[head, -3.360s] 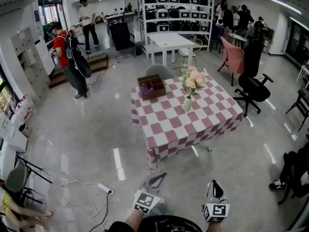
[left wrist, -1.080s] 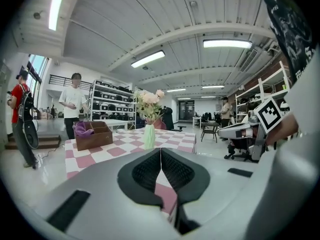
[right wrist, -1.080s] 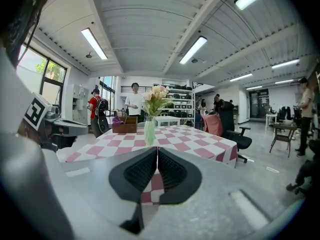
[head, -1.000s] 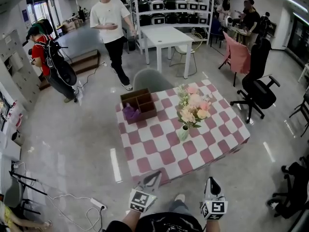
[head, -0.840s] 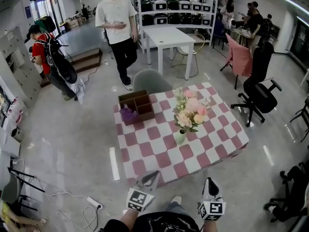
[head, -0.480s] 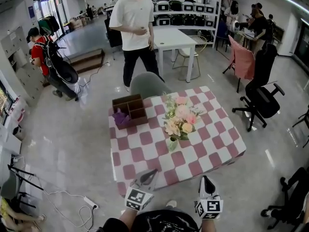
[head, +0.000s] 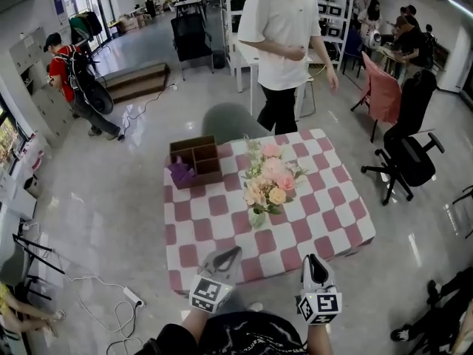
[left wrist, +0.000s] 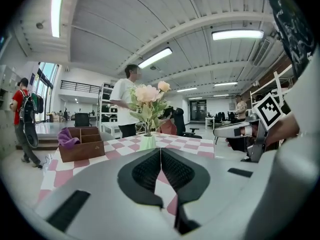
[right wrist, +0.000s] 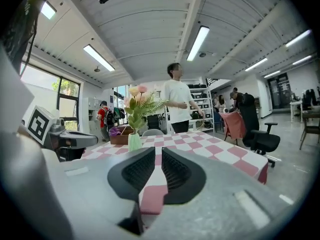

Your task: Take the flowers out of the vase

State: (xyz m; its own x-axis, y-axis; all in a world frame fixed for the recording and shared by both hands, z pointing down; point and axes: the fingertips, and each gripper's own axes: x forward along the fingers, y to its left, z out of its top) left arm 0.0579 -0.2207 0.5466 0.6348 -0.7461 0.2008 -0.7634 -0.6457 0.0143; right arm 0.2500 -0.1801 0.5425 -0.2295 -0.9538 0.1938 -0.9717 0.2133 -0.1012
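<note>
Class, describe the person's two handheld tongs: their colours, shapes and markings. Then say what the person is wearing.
The left tongs and right tongs both have light grey, tapering jaws lined with black ribbed pads. Each carries a white cube printed with black square markers. The person wears a dark top.

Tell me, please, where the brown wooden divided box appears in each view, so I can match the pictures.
Head view: the brown wooden divided box sits at the checked table's far-left corner, upper left of centre.
Left gripper view: the box is left of centre, on the table.
Right gripper view: the box is small, left of centre.
Shared landmark: the pale green vase of pink flowers, right of the box in every view.
</note>
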